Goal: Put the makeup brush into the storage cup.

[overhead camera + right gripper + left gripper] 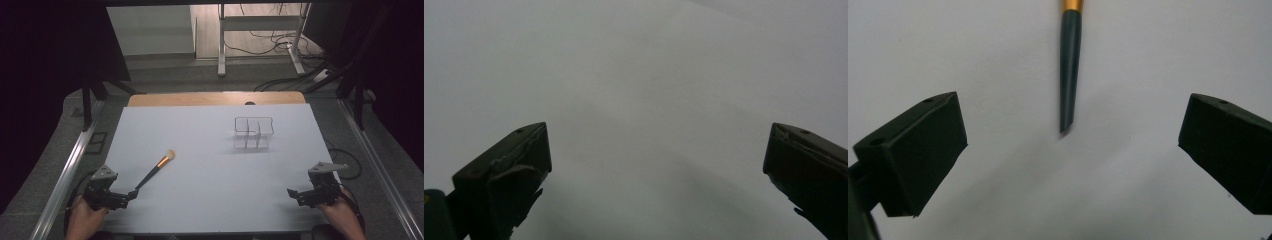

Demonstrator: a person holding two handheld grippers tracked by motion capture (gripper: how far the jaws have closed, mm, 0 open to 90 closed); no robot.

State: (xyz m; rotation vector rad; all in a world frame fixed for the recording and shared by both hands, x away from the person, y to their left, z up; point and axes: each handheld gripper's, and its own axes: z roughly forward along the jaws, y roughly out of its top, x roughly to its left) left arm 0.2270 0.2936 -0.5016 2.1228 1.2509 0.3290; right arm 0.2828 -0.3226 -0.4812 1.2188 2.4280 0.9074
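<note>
The work looks to be at its very start: the makeup brush is lying flat on the white surface, untouched, and the clear divided organizer that seems meant to receive it is standing empty toward the far right of the middle, well apart from the brush. Nothing is being held yet, so the grasp, the lift, the carry and the placing into a compartment all appear to be left. The brush is resting diagonally, its pale bristles pointing away from the person and to the right, its orange ferrule just behind them, and its dark tapered handle running back toward the near left corner. The left gripper is sitting low at that corner, held in the person's left hand, and is aiming along the handle; in the left gripper view the handle's tip is lying between the two black fingers but ahead of them, touching neither, and those fingers are spread wide. The right gripper is waiting at the near right edge, well apart from both brush and organizer, angled inward over bare surface, with its fingers likewise spread wide and gripping nothing. Judging by this, the left gripper is lining up for a pinch on the handle end.
</note>
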